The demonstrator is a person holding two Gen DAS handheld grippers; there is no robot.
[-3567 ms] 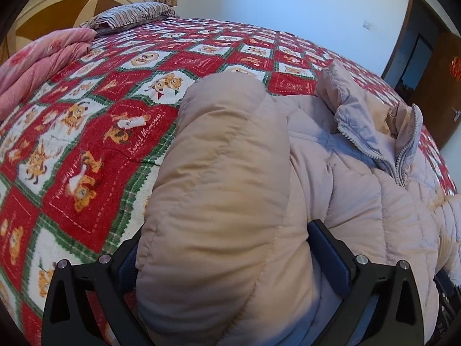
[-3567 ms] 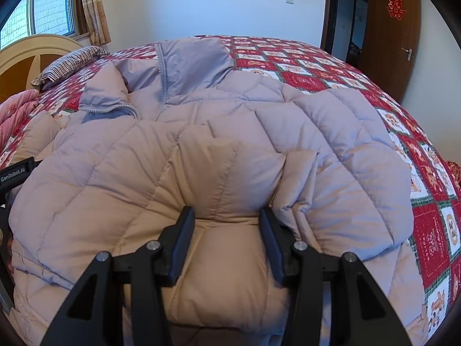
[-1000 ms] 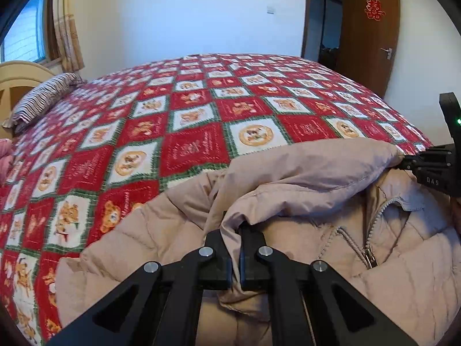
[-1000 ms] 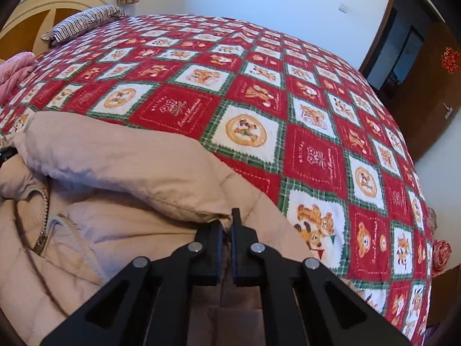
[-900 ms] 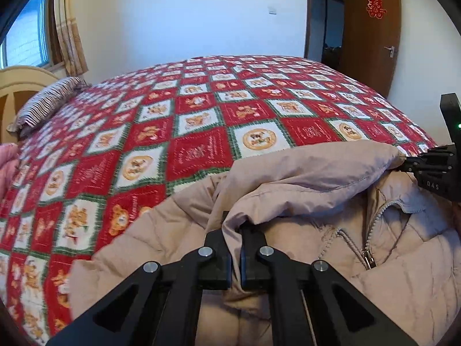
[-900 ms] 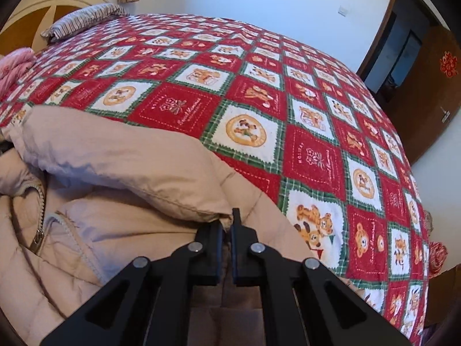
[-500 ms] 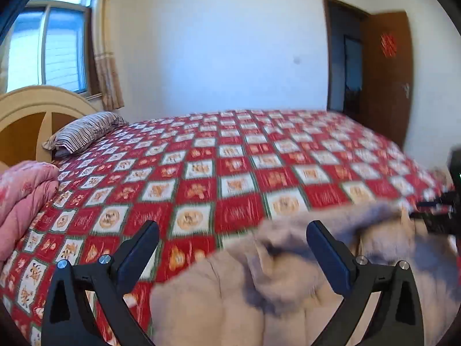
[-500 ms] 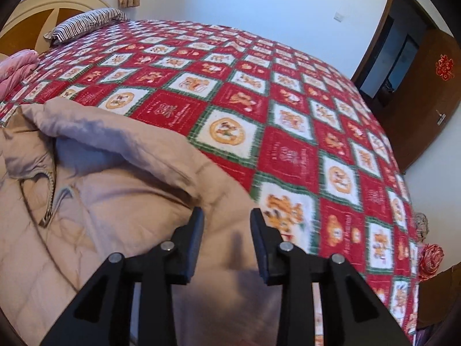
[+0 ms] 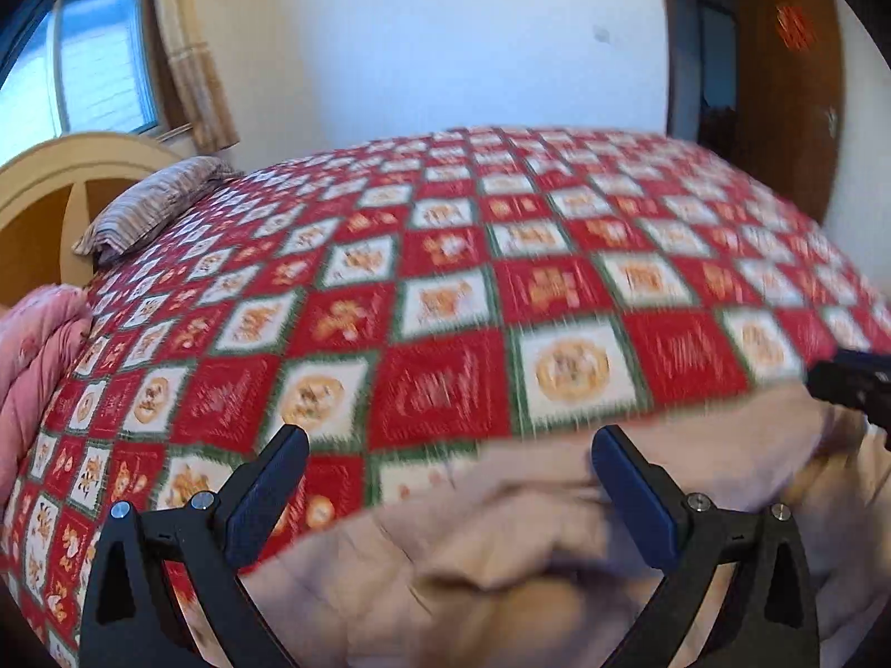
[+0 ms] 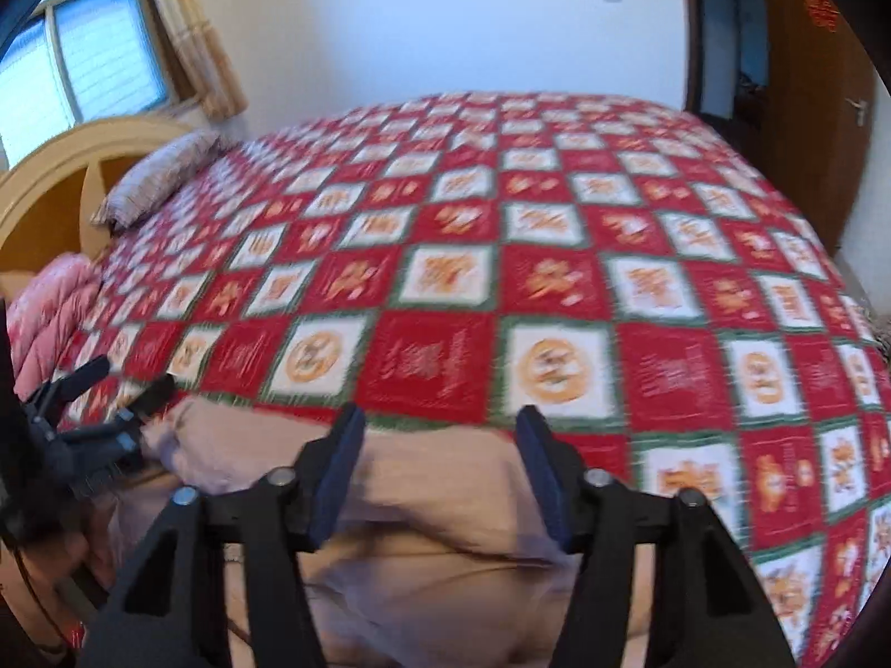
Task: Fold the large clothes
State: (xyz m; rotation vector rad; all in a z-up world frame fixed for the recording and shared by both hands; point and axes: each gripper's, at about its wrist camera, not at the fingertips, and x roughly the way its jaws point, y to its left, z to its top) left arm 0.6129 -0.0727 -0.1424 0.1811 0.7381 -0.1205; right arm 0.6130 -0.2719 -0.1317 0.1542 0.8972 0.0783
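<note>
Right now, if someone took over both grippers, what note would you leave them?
Left gripper: jaws wide open, nothing between them, just released.
Right gripper: jaws have just been opening, partly open, clear of the fabric.
Jacket: beige, bunched on the near edge of the quilt, below both grippers, held by neither.
Done: the fold both were holding is laid down and let go.
Left: blur hides how neat it lies; check, then square or fold again.

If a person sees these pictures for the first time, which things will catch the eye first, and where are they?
The red-and-white checked bedspread fills the middle of both views. A beige padded coat lies crumpled on its near edge, under the open left gripper and right gripper. A striped pillow rests far left by the headboard.
</note>
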